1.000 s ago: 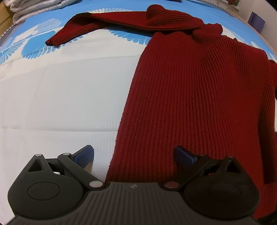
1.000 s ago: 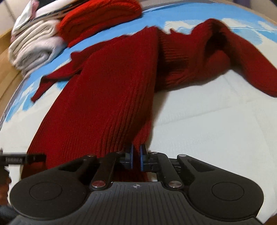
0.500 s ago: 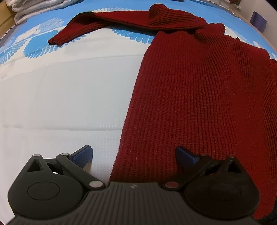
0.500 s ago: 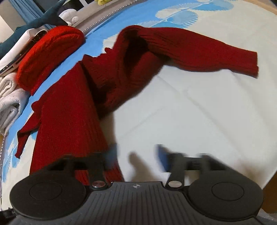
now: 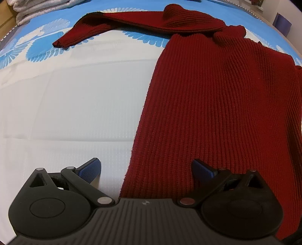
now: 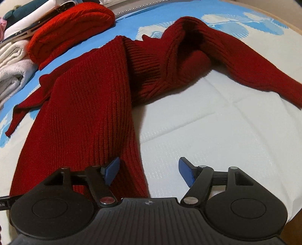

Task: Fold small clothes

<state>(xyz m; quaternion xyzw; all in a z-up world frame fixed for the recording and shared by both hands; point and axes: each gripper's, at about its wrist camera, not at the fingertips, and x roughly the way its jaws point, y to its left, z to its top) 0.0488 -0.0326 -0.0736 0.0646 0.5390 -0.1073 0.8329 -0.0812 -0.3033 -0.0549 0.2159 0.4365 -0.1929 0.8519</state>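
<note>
A dark red knit sweater (image 5: pixel 217 105) lies flat on the white and blue bedsheet (image 5: pixel 66 105). Its body runs away from me and one sleeve (image 5: pixel 105 28) stretches out to the far left. My left gripper (image 5: pixel 146 168) is open, straddling the sweater's near left edge, holding nothing. In the right wrist view the same sweater (image 6: pixel 85 105) lies with its other sleeve (image 6: pixel 245 62) stretched to the right, bunched at the shoulder. My right gripper (image 6: pixel 149 169) is open over the sweater's near right edge, holding nothing.
A folded bright red garment (image 6: pixel 69 28) and a stack of folded white and grey clothes (image 6: pixel 11 64) sit at the far left of the bed. Folded grey cloth (image 5: pixel 41 7) shows at the left wrist view's top left. The bed edge (image 6: pixel 283 22) curves at the far right.
My right gripper was shut on the sweater's edge, let it go and opened, then swung back over that edge. The left gripper stayed open and drifted slightly.
</note>
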